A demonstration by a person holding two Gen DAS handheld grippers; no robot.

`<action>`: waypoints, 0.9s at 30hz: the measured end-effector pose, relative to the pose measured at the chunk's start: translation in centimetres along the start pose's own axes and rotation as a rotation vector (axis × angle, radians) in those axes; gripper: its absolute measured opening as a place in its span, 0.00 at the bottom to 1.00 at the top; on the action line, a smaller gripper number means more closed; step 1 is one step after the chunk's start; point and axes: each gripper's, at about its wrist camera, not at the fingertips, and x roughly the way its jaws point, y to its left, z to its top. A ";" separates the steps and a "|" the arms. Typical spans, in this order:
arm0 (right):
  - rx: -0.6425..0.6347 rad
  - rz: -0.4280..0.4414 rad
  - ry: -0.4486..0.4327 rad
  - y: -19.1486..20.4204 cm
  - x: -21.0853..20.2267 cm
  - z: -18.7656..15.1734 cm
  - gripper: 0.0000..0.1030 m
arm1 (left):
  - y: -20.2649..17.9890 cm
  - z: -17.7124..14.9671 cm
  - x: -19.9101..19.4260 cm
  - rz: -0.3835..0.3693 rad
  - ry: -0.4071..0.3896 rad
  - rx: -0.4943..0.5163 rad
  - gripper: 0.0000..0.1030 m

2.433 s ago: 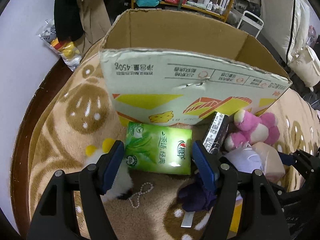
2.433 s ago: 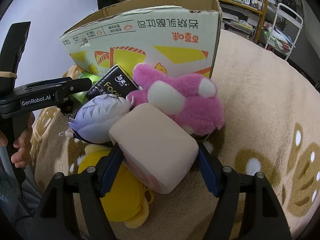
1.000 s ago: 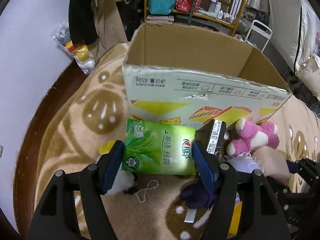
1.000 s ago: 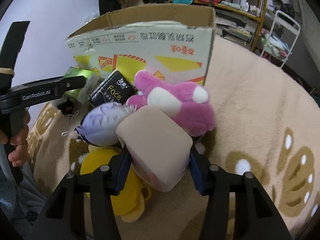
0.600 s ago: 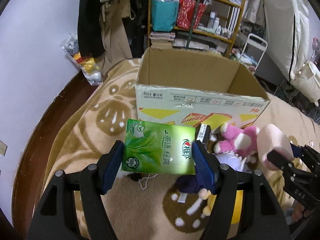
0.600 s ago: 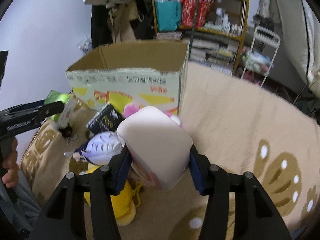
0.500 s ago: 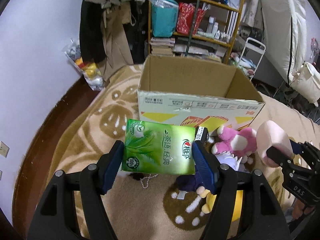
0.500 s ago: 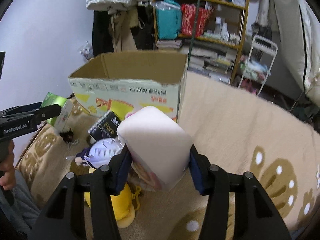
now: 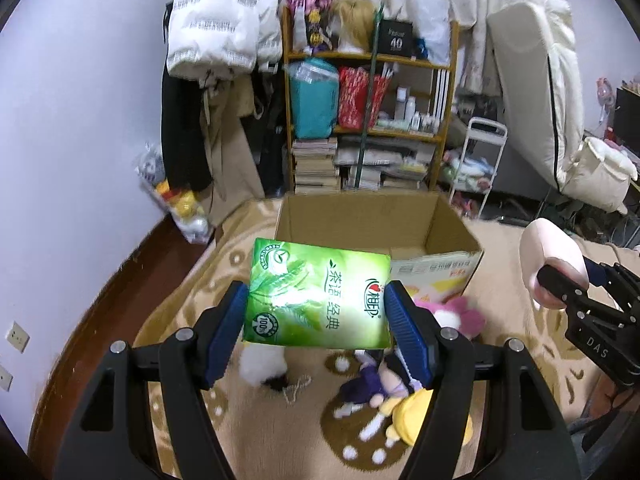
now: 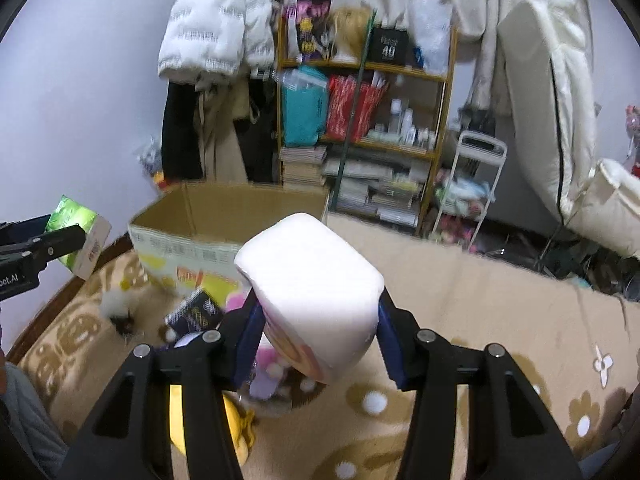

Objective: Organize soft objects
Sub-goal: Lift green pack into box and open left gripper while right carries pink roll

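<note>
Left gripper point(image 9: 316, 316) clamps green tissue pack point(image 9: 318, 300); right gripper point(image 10: 318, 334) squeezes pink cushion point(image 10: 312, 292). Cardboard box point(image 9: 360, 224) ahead, below both. Carry each past near rim, centre over opening, then release; avoid collision.

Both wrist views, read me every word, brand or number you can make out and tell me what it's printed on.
"茶语·经典" and "100%": green tissue pack in the left gripper.
"DAS": right gripper body, left view.
"40": black box on the shelf.
"oot.AI": left gripper body, right view, cut off.
Cardboard box print, black pack: too blurred.
Pink cushion: no text.
</note>
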 end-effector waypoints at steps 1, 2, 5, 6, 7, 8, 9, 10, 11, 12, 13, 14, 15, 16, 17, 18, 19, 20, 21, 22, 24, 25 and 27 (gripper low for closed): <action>0.004 -0.001 -0.013 -0.1 -0.2 0.3 0.53 | -0.1 0.4 -0.2 0.003 -0.018 0.005 0.67; 0.009 0.003 -0.024 -0.2 -0.4 0.7 0.53 | -0.2 0.6 -0.3 0.005 -0.030 0.007 0.67; 0.011 -0.003 -0.059 -0.2 -0.6 2.2 0.53 | -0.3 1.7 0.1 0.012 -0.050 0.021 0.67; 0.006 -0.004 -0.069 -0.1 -0.5 2.7 0.53 | -0.3 2.0 0.3 0.015 -0.055 0.022 0.67; 0.003 -0.004 -0.076 -0.1 -0.3 3.0 0.53 | -0.2 2.3 0.6 0.019 -0.061 0.022 0.67; 0.002 -0.007 -0.085 -0.1 -0.2 3.4 0.53 | -0.2 2.4 0.8 0.018 -0.065 0.023 0.67; 0.005 -0.010 -0.094 -0.1 0.0 3.9 0.53 | -0.3 2.7 0.9 0.017 -0.067 0.027 0.67; 0.013 -0.011 -0.107 -0.2 0.2 4.3 0.53 | -0.3 3.0 1.1 0.017 -0.069 0.033 0.67; 0.019 -0.013 -0.125 -0.3 0.4 4.8 0.53 | -0.4 3.5 1.3 0.017 -0.072 0.042 0.67; 0.019 -0.018 -0.144 -0.2 0.5 5.0 0.53 | -0.5 3.8 1.5 0.019 -0.075 0.049 0.67; 0.016 -0.024 -0.159 -0.2 0.6 5.4 0.53 | -0.6 4.2 1.6 0.024 -0.085 0.059 0.67; 0.007 -0.033 -0.173 0.0 0.8 5.7 0.53 | -0.7 4.7 1.7 0.037 -0.101 0.071 0.67; -0.008 -0.041 -0.187 0.2 1.1 6.2 0.53 | -0.8 4.9 2.0 0.041 -0.107 0.078 0.67; -0.019 -0.046 -0.197 0.3 1.3 6.6 0.53 | -0.8 5.3 2.2 0.042 -0.114 0.083 0.67; -0.027 -0.046 -0.205 0.5 1.6 7.0 0.53 | -0.9 5.6 2.4 0.041 -0.118 0.089 0.67; -0.030 -0.043 -0.211 0.6 1.8 7.3 0.53 | -1.0 5.9 2.6 0.038 -0.122 0.094 0.67; -0.032 -0.038 -0.220 0.7 2.0 7.6 0.53 | -1.1 6.1 2.9 0.036 -0.129 0.100 0.67; -0.033 -0.036 -0.225 0.8 2.3 7.9 0.53 | -1.1 6.2 3.1 0.036 -0.135 0.102 0.67; -0.028 -0.032 -0.233 1.0 2.5 8.2 0.53 | -1.2 6.2 3.3 0.034 -0.138 0.103 0.67; -0.018 -0.021 -0.238 1.1 2.8 8.5 0.53 | -1.2 6.2 3.5 0.032 -0.138 0.105 0.68; 0.011 0.004 -0.243 1.2 3.3 8.8 0.53 | -1.1 6.2 4.0 0.033 -0.132 0.108 0.68; 0.023 0.017 -0.243 1.2 3.7 9.0 0.53 | -1.1 6.2 4.3 0.034 -0.129 0.108 0.68; 0.031 0.037 -0.243 1.4 4.4 9.0 0.54 | -1.1 6.1 4.8 0.035 -0.128 0.104 0.68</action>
